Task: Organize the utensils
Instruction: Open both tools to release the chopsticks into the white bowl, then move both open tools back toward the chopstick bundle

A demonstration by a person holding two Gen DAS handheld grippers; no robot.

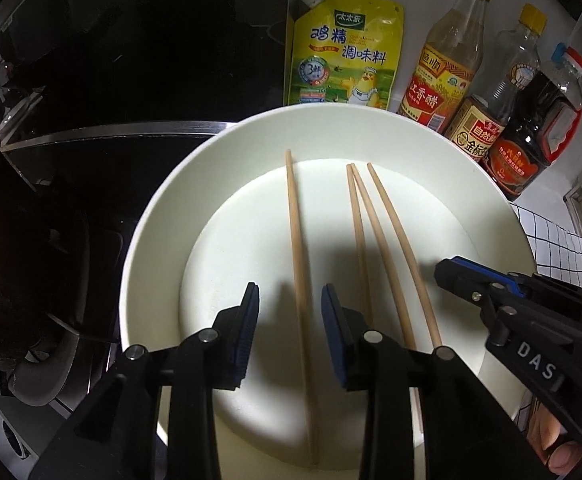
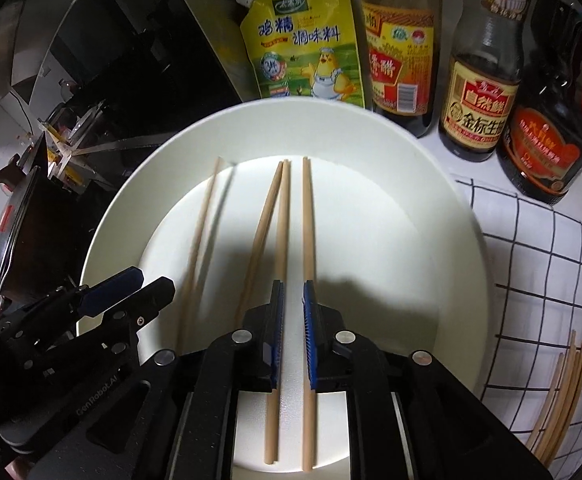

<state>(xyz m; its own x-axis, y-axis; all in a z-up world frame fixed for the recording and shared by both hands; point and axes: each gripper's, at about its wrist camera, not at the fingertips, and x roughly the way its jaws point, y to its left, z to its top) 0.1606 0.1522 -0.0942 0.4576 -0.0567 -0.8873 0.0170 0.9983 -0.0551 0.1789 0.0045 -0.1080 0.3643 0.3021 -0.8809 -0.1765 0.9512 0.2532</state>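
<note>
Left tool (image 1: pixel 289 312) is spread over one chopstick (image 1: pixel 299 248) on the plate (image 1: pixel 151 216); centred descent is advised. Right tool (image 2: pixel 292 312) is parted, empty.

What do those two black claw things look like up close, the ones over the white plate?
Both the left gripper and the right gripper are black plastic linkages with silver round pins and ribbed blue pads inside their fingers. One body carries white "DAS" lettering, the other faint "GenRobot.AI". No cables show.

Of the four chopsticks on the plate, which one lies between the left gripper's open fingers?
The leftmost chopstick, lying alone, apart from the other three grouped to its right on the white plate. The left gripper straddles it without touching.
</note>
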